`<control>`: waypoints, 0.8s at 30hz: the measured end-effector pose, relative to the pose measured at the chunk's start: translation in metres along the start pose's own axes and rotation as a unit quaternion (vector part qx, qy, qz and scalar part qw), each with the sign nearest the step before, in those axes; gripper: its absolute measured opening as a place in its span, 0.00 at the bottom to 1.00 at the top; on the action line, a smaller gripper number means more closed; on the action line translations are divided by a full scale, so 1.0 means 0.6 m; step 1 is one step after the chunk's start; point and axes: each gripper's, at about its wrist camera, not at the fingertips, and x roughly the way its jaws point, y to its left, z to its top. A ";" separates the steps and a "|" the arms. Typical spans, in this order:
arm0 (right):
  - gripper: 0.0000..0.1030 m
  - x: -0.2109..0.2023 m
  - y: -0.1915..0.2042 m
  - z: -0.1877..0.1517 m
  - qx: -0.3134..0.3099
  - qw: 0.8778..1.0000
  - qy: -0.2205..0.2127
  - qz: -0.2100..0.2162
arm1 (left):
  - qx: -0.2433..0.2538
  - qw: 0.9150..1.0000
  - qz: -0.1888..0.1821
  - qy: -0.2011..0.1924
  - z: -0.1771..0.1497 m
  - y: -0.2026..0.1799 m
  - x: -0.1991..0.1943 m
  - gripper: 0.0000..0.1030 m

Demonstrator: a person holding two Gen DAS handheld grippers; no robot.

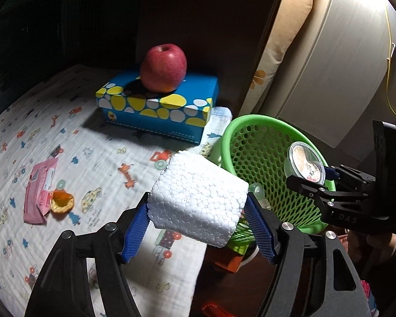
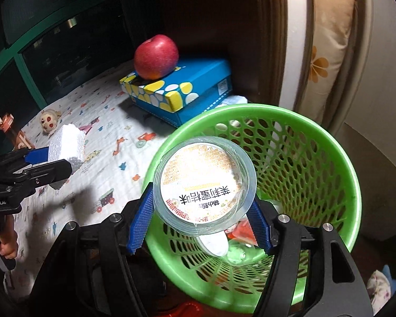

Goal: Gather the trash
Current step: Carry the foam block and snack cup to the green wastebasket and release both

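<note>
2 grippers, each clamped on 1 piece of trash at the green basket (image 2: 330, 142).

The left gripper (image 1: 198, 224) has its blue pads (image 1: 134, 233) pressed on both sides of a white foam block (image 1: 198, 198), held above the printed cloth (image 1: 66, 137) just left of the basket. The right gripper (image 2: 202, 227) is closed partway on a clear plastic cup (image 2: 206, 185) with a printed lid, over the basket's mouth. Beyond the basket a red apple (image 1: 163, 68) sits on a blue tissue box (image 1: 158, 105). Well left of the basket lie a pink wrapper (image 1: 39, 190) and an orange peel (image 1: 62, 202).
</note>
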 end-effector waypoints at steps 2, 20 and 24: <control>0.64 -0.004 -0.018 -0.004 0.008 1.000 0.000 -0.007 | 0.010 1.000 -0.005 0.002 0.009 -0.023 0.011 0.66; 0.71 -0.043 -0.121 -0.031 0.053 0.998 -0.012 -0.037 | 0.056 0.997 -0.039 0.032 0.038 -0.140 0.085 0.66; 0.72 -0.055 -0.135 -0.030 0.060 0.997 -0.020 -0.041 | 0.058 0.996 -0.044 0.041 0.036 -0.152 0.099 0.66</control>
